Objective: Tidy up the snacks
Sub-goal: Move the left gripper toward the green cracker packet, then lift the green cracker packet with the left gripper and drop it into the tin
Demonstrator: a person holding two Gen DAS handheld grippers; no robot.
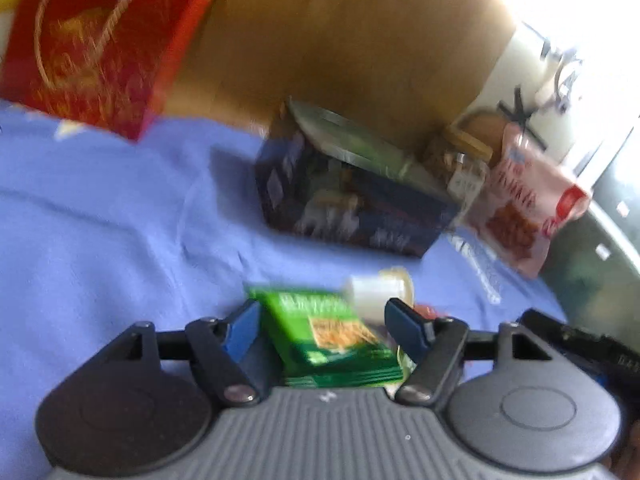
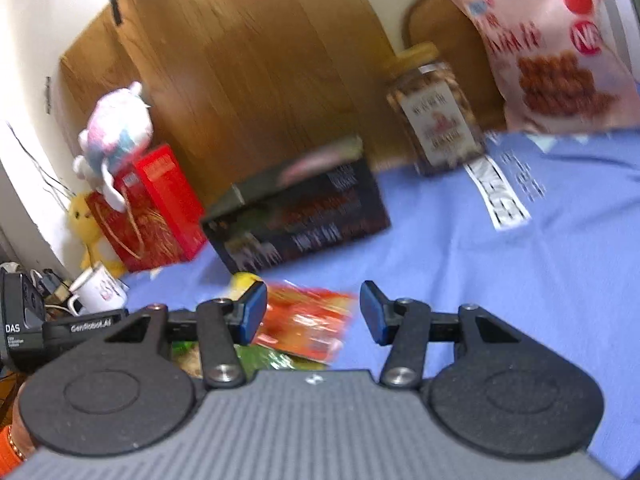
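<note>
A stack of green snack packets (image 1: 332, 336) lies on the blue cloth between the open jaws of my left gripper (image 1: 320, 326); the pads do not press it. A small white jelly cup (image 1: 380, 286) lies just beyond. My right gripper (image 2: 312, 312) is open over an orange-red snack packet (image 2: 308, 324), with green packets (image 2: 264, 360) under its left side. A dark snack box (image 1: 352, 196) (image 2: 296, 216) lies mid-table. A nut jar (image 2: 434, 116) and a pink snack bag (image 2: 556, 48) stand at the back.
A red gift box (image 1: 96, 44) (image 2: 160, 208) with a plush toy (image 2: 116, 128) on top stands at the left. A wooden board (image 2: 248, 60) leans against the wall behind. A white mug (image 2: 96, 290) sits off the left table edge. A paper strip (image 2: 496, 192) lies on the blue cloth (image 2: 480, 280).
</note>
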